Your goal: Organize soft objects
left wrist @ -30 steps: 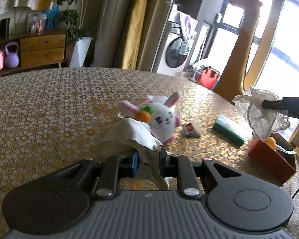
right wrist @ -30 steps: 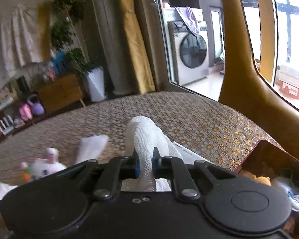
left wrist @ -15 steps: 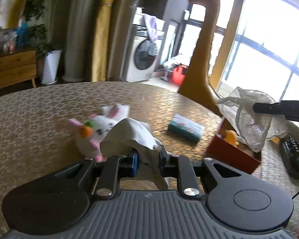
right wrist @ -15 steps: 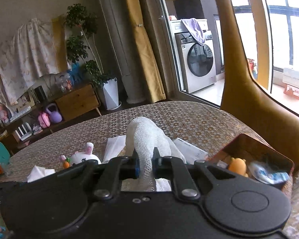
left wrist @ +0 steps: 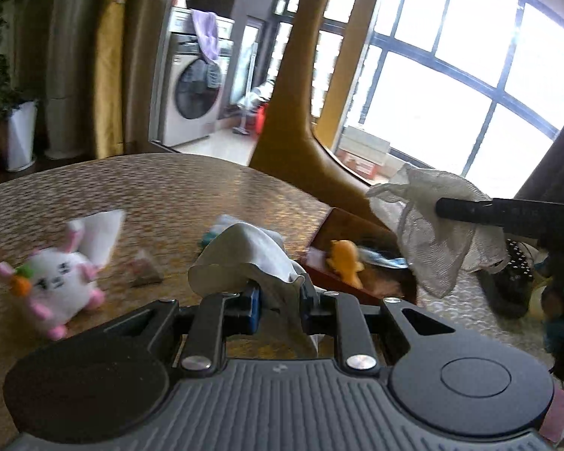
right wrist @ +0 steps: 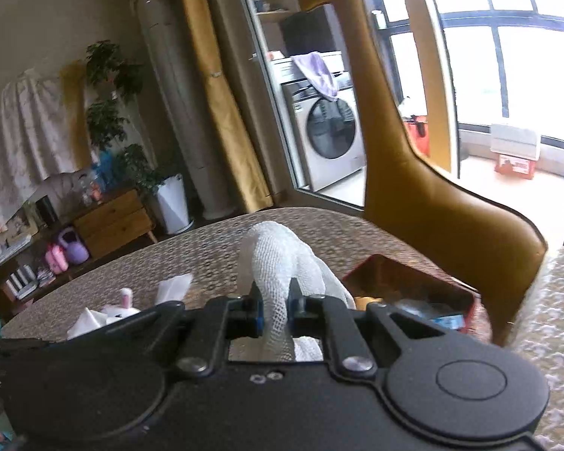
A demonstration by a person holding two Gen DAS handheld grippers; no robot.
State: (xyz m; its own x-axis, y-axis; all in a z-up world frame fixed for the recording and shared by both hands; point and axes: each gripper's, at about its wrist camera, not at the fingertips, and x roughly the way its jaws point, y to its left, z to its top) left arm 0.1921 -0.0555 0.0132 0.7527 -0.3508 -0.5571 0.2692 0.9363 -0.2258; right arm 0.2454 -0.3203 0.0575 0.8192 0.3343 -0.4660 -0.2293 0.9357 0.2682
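Bright arched window [left wrist: 470, 86], washing machine [right wrist: 329, 135] beyond.

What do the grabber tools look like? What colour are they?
The left gripper is black plastic with a ribbed grey top, silver screws, a round disc on one side and blue pads inside its fingers. The right gripper is all black, with the same screws, round disc and blue pads. No cables or sleeves show.

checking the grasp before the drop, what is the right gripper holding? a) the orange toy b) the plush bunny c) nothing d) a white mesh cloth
d: the right gripper is shut on the white mesh cloth, which bulges up between its fingers, near the red box.
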